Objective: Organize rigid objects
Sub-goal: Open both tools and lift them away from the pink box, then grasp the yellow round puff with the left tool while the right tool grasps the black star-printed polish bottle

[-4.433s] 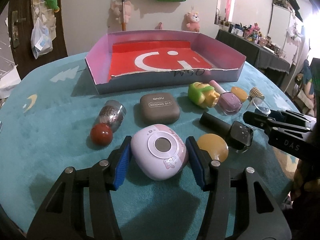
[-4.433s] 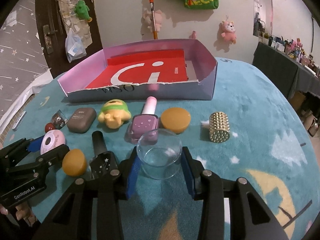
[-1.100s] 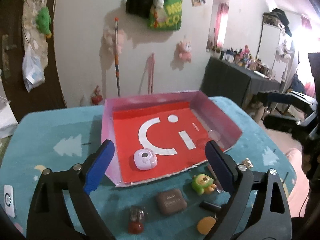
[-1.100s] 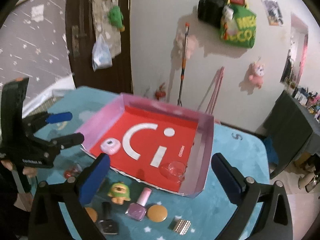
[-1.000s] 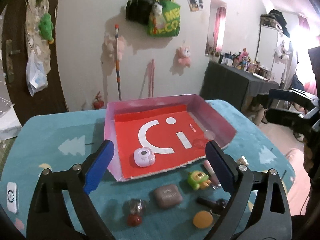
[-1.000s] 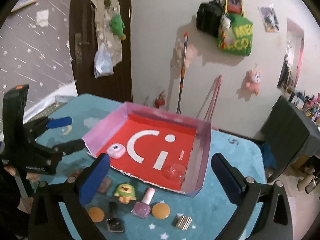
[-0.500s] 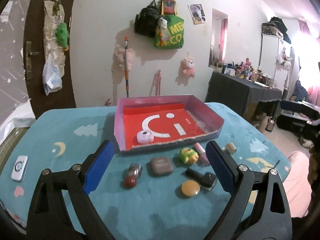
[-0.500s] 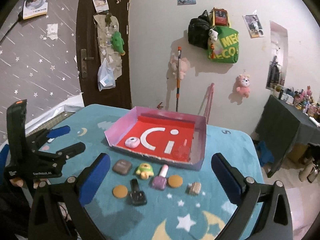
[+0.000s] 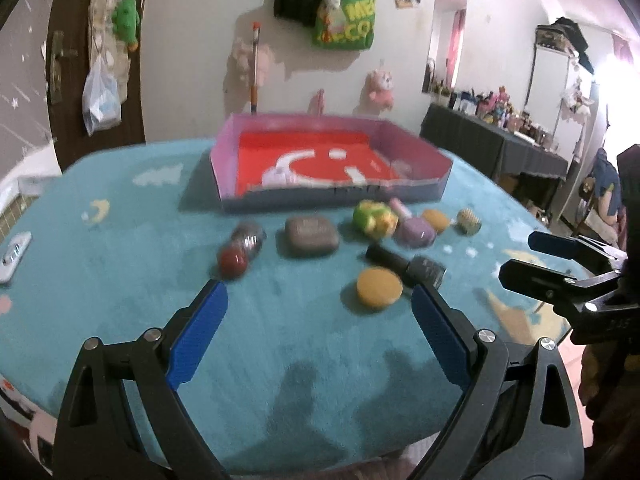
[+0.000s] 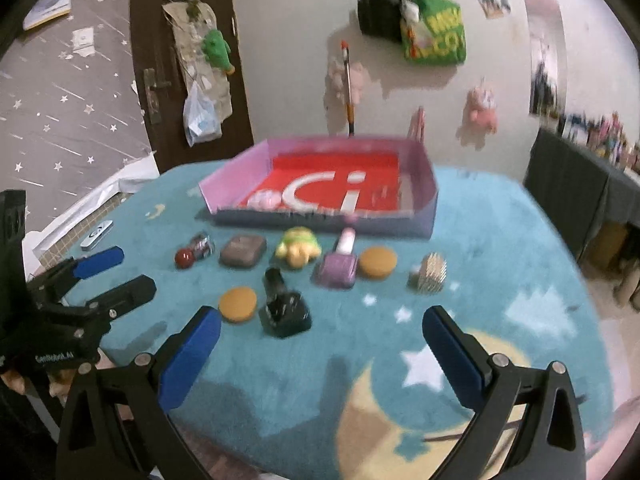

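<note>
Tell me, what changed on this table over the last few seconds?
The left claw let go of the pink round gadget, which now lies in the pink box. The right claw released the clear cup; a faint shape in the box's right corner is probably it. Both claws are open, empty and back over the blue mat. The brown case, green toy and nail polish stayed put.

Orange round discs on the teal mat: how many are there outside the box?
2. One orange disc lies near the front, left of the black bottle. The other orange disc sits right of the purple nail polish bottle. None seems hidden.
</note>
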A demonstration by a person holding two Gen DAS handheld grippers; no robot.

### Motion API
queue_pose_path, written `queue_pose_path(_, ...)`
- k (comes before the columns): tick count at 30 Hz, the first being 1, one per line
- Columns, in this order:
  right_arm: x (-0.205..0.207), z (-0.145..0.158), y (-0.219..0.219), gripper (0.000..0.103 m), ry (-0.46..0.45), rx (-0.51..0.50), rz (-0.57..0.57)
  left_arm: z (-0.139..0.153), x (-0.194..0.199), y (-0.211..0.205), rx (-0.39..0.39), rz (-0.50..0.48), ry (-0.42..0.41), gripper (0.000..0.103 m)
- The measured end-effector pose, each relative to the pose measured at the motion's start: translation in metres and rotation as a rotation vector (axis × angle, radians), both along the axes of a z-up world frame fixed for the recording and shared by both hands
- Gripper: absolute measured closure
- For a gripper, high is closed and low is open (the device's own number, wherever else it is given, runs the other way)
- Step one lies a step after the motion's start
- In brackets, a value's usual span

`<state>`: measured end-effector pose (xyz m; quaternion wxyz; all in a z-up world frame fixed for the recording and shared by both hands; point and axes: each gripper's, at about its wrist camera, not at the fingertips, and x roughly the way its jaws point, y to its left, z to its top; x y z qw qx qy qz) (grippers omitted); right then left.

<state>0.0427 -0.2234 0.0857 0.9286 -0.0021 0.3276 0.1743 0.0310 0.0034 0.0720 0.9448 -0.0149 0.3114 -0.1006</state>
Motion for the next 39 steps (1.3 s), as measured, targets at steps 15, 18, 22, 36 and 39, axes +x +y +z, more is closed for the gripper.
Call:
queue_pose_path(15,0.018,-0.061,-0.003,0.0,0.144,-0.029,-0.062,-0.046,0.019,-0.003,0.051,0.039,0.138,0.009)
queue_pose_path(18,0.017,-0.061,0.001,0.0,0.129,-0.066,-0.07,-0.048,0.018,-0.008,0.086,0.045,0.14,0.009)
queue_pose_path(22,0.016,-0.064,0.007,0.0,0.115,-0.115,-0.078,-0.048,0.019,-0.008,0.088,0.055,0.143,0.007)
queue_pose_path(36,0.018,-0.065,0.008,0.0,0.116,-0.137,-0.11,-0.048,0.022,-0.01,0.083,0.063,0.166,0.004)
queue_pose_path(39,0.019,-0.065,0.008,0.0,0.124,-0.14,-0.111,-0.048,0.022,-0.009,0.085,0.064,0.165,0.004)
